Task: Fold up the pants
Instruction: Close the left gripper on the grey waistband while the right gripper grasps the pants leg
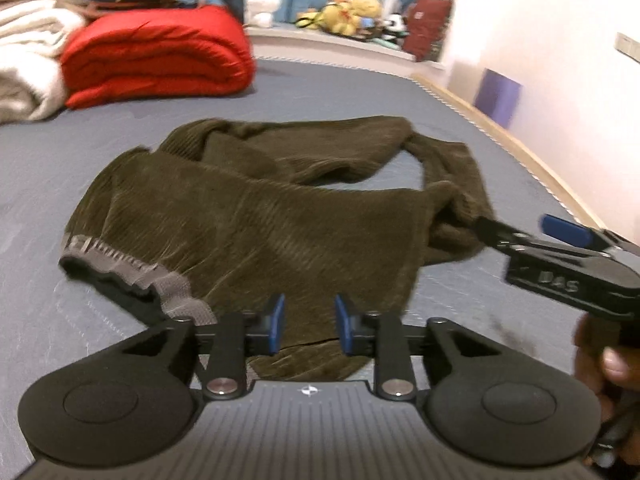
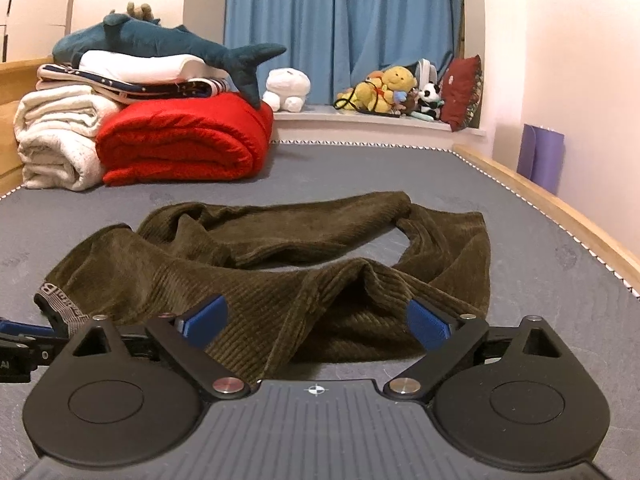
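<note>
Dark olive corduroy pants point(image 1: 256, 216) lie rumpled on a grey-blue mattress point(image 1: 340, 92), their grey waistband point(image 1: 120, 264) at the near left and the legs curling away to the right. My left gripper point(image 1: 310, 324) sits low over the near edge by the waistband. Its blue pads stand a narrow gap apart with corduroy lying between them, not visibly pinched. My right gripper point(image 2: 316, 322) is open wide over a bunched leg of the pants point(image 2: 320, 288). In the left wrist view the right gripper point(image 1: 520, 230) comes in from the right, its tip at the cloth.
Folded red point(image 2: 184, 140) and white blankets point(image 2: 60, 136) with a plush shark point(image 2: 160, 40) on top are stacked at the mattress's far left. A wooden bed rail point(image 2: 560, 208) runs along the right by the wall. Plush toys point(image 2: 384, 88) line the window ledge. A hand point(image 1: 612, 364) holds the right gripper.
</note>
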`<state>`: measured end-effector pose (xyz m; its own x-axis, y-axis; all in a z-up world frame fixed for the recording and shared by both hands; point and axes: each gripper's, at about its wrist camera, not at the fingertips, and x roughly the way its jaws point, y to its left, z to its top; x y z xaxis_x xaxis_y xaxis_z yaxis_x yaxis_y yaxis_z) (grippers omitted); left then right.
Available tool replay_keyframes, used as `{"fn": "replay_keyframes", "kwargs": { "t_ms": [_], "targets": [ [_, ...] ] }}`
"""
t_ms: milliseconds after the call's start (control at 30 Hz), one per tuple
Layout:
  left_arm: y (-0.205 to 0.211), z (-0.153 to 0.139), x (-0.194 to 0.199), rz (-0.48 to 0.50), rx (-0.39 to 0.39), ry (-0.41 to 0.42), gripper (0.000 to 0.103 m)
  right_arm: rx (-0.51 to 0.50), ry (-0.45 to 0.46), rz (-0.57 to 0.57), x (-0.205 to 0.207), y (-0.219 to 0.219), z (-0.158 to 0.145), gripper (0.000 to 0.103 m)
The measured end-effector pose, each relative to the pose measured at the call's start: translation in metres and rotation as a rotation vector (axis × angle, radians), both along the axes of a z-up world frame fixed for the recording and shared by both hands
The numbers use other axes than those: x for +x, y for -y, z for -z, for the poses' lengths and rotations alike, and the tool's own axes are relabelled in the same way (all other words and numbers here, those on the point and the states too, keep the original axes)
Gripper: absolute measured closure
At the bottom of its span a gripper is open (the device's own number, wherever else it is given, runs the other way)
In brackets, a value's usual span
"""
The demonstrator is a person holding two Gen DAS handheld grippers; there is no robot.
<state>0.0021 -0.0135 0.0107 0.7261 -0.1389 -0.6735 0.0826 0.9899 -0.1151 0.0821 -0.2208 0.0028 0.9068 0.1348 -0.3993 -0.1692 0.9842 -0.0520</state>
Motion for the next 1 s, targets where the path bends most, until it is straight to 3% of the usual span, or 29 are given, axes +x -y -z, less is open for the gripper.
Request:
{"fn": "replay_keyframes", "kwargs": {
  "t_ms": [100,200,267,333,367,533,567,633,800,1000],
  "targets": [
    [0.005,-0.009,0.001,0.054,0.008,0.002,0.079,0.007,0.006,-0.016,-0.003,0.000,-0.002,0.009],
    [-0.002,-0.013,0.006,0.080,-0.003,0.011,0.086,0.007,0.012,-0.018,-0.004,-0.001,-0.004,0.018],
    [-0.013,-0.011,0.015,0.079,0.002,0.019,0.096,0.012,0.011,-0.019,-0.003,0.000,-0.004,0.033],
    [-0.028,-0.004,0.026,0.066,-0.007,0.004,0.101,0.030,-0.003,-0.026,-0.002,0.003,-0.004,0.072],
    [-0.038,0.003,0.032,0.054,-0.014,-0.008,0.101,0.042,-0.013,-0.029,-0.002,0.004,-0.003,0.073],
    [-0.063,0.034,0.049,-0.053,-0.048,-0.091,0.101,0.064,-0.040,-0.038,0.000,0.008,-0.002,0.071],
    [-0.064,0.036,0.051,-0.060,-0.052,-0.100,0.101,0.063,-0.041,-0.041,0.000,0.007,-0.001,0.068],
    [-0.066,0.038,0.054,-0.062,-0.048,-0.100,0.098,0.055,-0.045,-0.050,0.000,0.005,0.000,0.054],
    [-0.073,0.046,0.063,-0.097,-0.053,-0.135,0.091,0.055,-0.066,-0.069,0.005,-0.003,0.003,0.052],
    [-0.081,0.060,0.067,-0.158,-0.091,-0.193,0.057,0.078,-0.132,-0.078,0.016,-0.009,0.014,0.052]
  ]
}}
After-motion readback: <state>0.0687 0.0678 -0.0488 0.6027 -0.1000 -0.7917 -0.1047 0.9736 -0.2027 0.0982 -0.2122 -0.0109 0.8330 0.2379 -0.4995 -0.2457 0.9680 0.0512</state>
